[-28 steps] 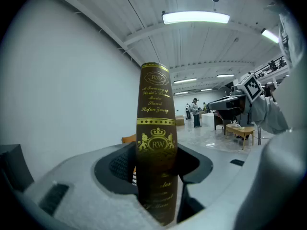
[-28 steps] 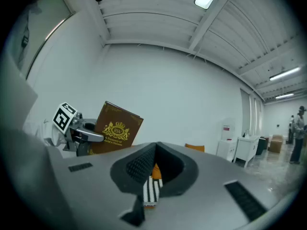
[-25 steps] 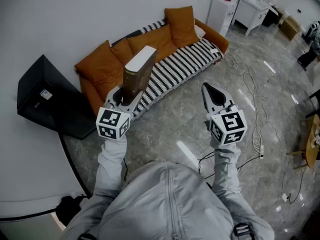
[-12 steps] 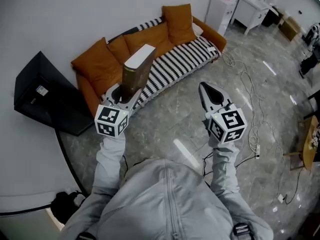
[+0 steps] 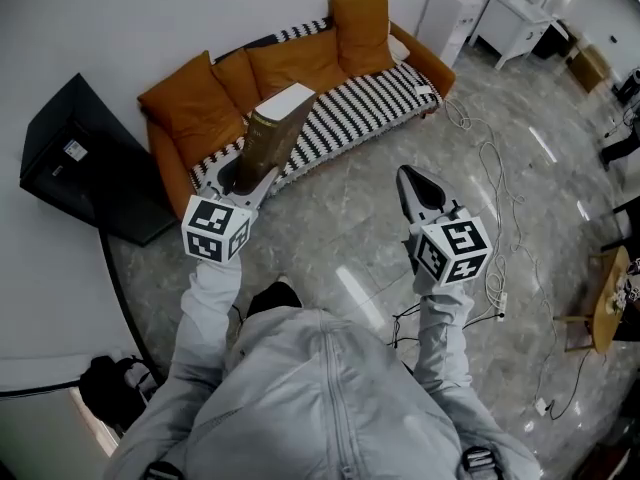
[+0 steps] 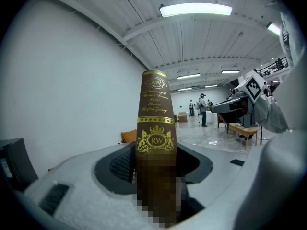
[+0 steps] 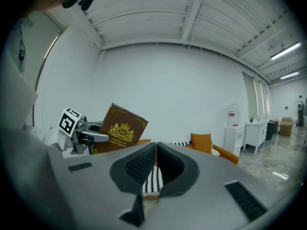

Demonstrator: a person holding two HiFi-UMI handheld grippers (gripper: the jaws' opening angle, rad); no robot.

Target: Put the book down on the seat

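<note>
A thick brown book point(image 5: 272, 135) with gold print on its spine point(image 6: 156, 123) stands upright in my left gripper point(image 5: 238, 173), whose jaws are shut on its lower end. It hangs in the air in front of the orange sofa point(image 5: 205, 103), over the near edge of the striped seat cover point(image 5: 360, 113). My right gripper point(image 5: 413, 190) is held over the floor to the right, its jaws together and empty. In the right gripper view the book point(image 7: 120, 131) and the left gripper point(image 7: 79, 128) show at the left, with the right gripper point(image 7: 156, 152) in front.
Orange cushions point(image 5: 360, 30) lean along the sofa back. A black box point(image 5: 80, 163) stands left of the sofa, white cabinets point(image 5: 455, 13) to its right. Cables point(image 5: 500, 198) trail over the marble floor. A wooden stool point(image 5: 605, 303) is at the right edge. People point(image 6: 203, 109) stand far off.
The person has stepped closer to the sofa, so it has shifted in the head view. The book stays upright in the left gripper; both grippers keep their pose.
</note>
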